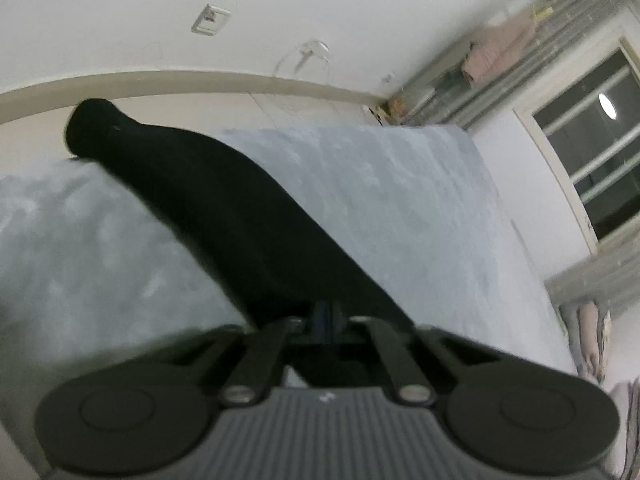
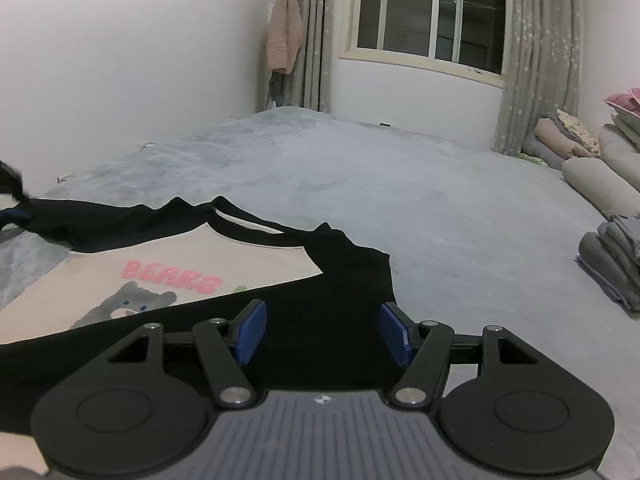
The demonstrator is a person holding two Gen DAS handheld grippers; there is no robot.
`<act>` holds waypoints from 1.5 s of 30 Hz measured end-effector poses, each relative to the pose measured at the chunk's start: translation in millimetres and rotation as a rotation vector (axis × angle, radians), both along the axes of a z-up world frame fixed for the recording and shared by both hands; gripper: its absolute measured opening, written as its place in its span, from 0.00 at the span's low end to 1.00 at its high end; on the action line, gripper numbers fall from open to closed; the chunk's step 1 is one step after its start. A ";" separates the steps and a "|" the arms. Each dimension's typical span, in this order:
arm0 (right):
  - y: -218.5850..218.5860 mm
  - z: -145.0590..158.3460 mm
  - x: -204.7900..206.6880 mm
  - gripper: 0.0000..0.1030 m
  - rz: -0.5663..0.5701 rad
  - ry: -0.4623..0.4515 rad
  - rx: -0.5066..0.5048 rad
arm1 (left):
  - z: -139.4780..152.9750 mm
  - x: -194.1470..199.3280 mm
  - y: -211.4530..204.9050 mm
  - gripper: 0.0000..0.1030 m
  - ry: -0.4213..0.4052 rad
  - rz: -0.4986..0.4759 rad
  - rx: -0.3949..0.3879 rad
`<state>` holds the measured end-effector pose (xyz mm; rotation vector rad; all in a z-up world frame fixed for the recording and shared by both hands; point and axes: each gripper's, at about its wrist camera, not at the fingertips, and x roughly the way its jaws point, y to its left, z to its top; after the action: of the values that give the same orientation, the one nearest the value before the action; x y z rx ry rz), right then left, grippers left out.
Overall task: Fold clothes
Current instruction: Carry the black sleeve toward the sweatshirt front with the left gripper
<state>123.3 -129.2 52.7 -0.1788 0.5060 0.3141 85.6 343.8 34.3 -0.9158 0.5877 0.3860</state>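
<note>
The left tongs (image 1: 326, 314) pinch the black sleeve (image 1: 192, 196) tight, lifting it; the right tongs (image 2: 322, 330) gape wide over the bear shirt (image 2: 168, 264) on the bed (image 2: 400, 200)

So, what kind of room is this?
Probably a bedroom: a wide grey plush bed cover, folded bedding and pillows stacked by the wall, and a star-patterned grey curtain at the window.

Cream bear shirt (image 2: 168, 256), black sleeves, flat
</note>
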 end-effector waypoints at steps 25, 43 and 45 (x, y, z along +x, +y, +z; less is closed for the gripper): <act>3.7 1.0 -3.7 0.65 0.046 0.013 -0.008 | 36.6 -7.0 31.8 0.72 0.070 0.113 0.144; 13.9 -2.8 -5.9 0.65 0.061 0.014 -0.021 | 19.1 -7.5 55.1 0.01 -0.050 0.129 0.130; 13.0 -1.2 -6.7 0.65 0.058 0.009 -0.015 | 27.8 -10.9 51.0 0.01 -0.094 0.123 0.164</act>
<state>116.6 -116.2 51.5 -0.2072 0.5127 0.3683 74.7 394.8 62.1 -0.8102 0.4086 0.4917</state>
